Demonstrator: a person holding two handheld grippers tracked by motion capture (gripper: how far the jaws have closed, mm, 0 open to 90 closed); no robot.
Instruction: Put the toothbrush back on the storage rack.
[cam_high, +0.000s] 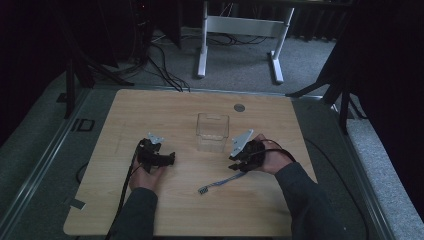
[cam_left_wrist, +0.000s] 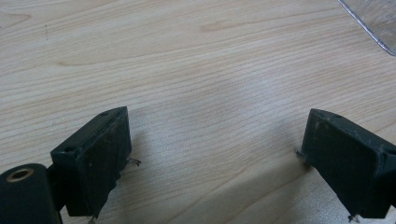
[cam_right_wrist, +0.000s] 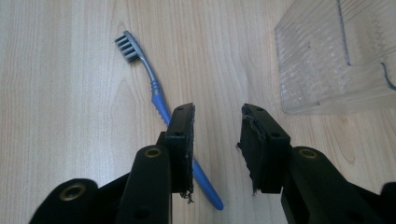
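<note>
Your right gripper view shows the toothbrush (cam_right_wrist: 159, 100) lying flat on the tabletop (cam_right_wrist: 56, 116), its blue handle passing under one jaw, bristles away from you; from above it is a faint strip just below your right gripper (cam_high: 243, 161). That gripper is partly open, gripping nothing, the clear box (cam_right_wrist: 336, 60) near. Your left gripper (cam_left_wrist: 212, 154) stands wide over bare wood.

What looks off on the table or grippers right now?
Little. The toothbrush lies flat on the table, outside the clear container. The right gripper hangs above its handle with the jaws apart, and their pad edges look frayed. Left gripper open over bare wood.
</note>
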